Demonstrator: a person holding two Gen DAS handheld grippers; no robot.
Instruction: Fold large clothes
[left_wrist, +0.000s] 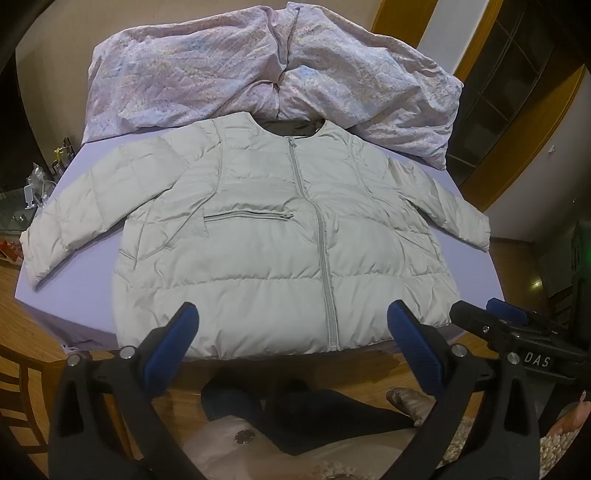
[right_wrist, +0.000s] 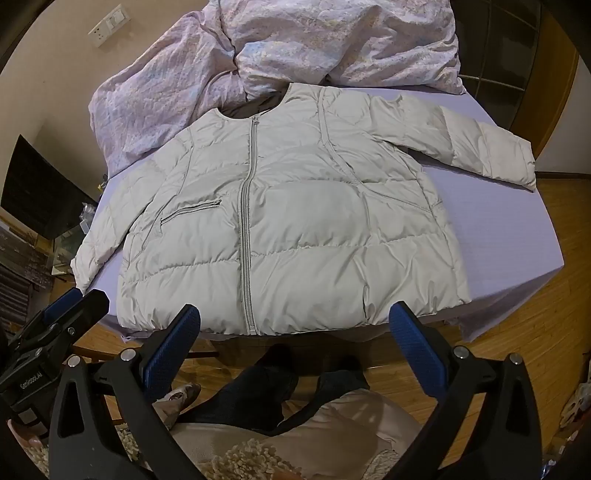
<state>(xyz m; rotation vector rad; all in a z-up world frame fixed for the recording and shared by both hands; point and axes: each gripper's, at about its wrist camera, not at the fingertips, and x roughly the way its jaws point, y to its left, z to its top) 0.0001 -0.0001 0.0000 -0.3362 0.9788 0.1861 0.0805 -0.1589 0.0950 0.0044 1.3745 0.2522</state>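
Left wrist: jacket (left_wrist: 280, 240) flat on lavender bed (left_wrist: 92, 266), quilt (left_wrist: 258, 70) behind, wood floor (left_wrist: 22, 295).

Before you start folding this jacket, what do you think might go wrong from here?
1. The jacket hem lies at the bed edge, so a pull toward you may drag it off.
2. It looks puffy, so folds may spring open.
3. The quilt touches the collar and could get caught.
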